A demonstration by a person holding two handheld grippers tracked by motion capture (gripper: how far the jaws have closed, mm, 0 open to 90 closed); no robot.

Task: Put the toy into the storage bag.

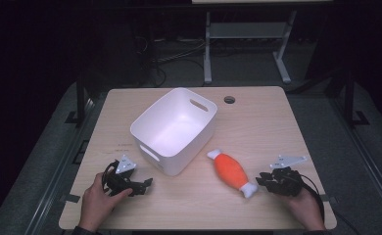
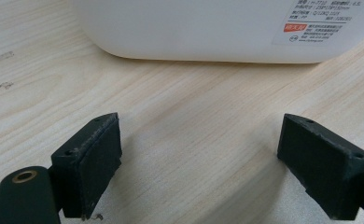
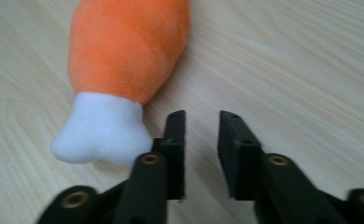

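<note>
Hands sit at the near edge of the surface [image 1: 277, 105], each holding a tool. Your right tool [image 3: 201, 140] has its jaws a narrow gap apart with nothing between them; the toy's [image 3: 124, 60] white knob lies touching the outside of one jaw, so you look placed to take that end. Your left tool [image 2: 199, 154] stands wide open over bare wood, empty, aimed at the bin's [image 2: 208, 28] near wall, perhaps to steady it. In the high view the toy [image 1: 230, 171] lies on the surface just right of the bin [image 1: 152, 126], between the tools. Its far knob is cut off in the right gripper view, and the bin's label is too small to read.
</note>
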